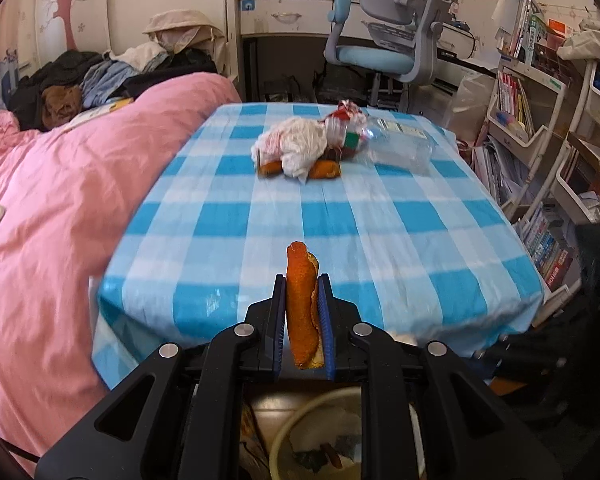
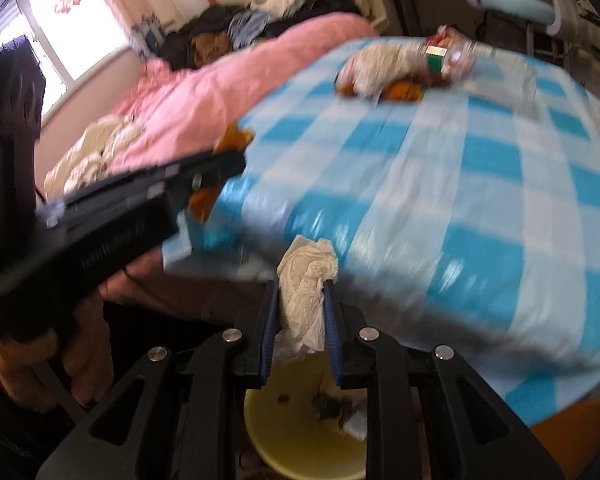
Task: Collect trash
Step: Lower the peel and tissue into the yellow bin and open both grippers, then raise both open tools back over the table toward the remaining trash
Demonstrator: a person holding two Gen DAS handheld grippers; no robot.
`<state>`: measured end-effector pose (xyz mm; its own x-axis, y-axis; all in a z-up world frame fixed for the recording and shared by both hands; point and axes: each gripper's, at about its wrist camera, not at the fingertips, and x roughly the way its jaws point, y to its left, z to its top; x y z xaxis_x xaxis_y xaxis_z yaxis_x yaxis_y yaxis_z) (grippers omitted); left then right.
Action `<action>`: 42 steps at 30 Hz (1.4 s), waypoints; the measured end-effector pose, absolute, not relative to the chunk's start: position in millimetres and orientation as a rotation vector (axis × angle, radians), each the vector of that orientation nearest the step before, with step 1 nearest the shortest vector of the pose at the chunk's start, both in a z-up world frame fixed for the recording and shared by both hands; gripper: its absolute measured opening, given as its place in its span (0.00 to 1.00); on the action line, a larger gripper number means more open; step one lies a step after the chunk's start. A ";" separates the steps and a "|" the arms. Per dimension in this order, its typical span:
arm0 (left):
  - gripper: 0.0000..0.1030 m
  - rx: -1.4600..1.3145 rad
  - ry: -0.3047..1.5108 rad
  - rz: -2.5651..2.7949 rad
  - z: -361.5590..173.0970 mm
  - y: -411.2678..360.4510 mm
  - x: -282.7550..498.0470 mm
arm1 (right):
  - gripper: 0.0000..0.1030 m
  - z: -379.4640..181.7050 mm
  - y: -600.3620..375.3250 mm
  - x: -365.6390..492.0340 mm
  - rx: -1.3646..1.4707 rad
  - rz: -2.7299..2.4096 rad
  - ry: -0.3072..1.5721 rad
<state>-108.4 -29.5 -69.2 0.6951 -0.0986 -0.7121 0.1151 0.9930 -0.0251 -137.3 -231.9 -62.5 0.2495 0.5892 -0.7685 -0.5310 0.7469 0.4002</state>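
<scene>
My left gripper (image 1: 302, 280) is shut on a strip of orange peel (image 1: 301, 300), held past the near edge of the blue checked table (image 1: 380, 240). My right gripper (image 2: 302, 280) is shut on a crumpled white tissue (image 2: 306, 284). Below both sits a pale yellow bin (image 2: 300, 440) with scraps in it; its rim (image 1: 296, 420) shows under the left gripper. In the right wrist view the left gripper (image 2: 236, 152) comes in from the left with the peel. At the far end of the table lies a trash pile (image 1: 300, 148): white wrappers, orange peels, a clear plastic bottle (image 1: 400, 144).
A bed with a pink duvet (image 1: 60, 200) and heaped clothes runs along the left of the table. A blue-grey desk chair (image 1: 388, 40) stands behind the table. White shelves full of books (image 1: 540, 120) line the right. A hand (image 2: 40, 352) grips the left tool.
</scene>
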 end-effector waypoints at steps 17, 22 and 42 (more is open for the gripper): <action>0.15 0.021 0.894 -0.154 -95.9 -35.2 -170.5 | 0.48 -73.3 -251.3 -173.1 0.054 0.666 1.156; 0.15 0.057 0.970 -0.211 -110.3 -48.1 -182.3 | 0.52 -68.5 -271.4 -172.2 0.144 0.620 1.112; 0.83 0.072 0.771 -0.011 -80.9 -34.1 -190.5 | 0.67 -33.3 -295.9 -174.3 0.151 0.443 0.858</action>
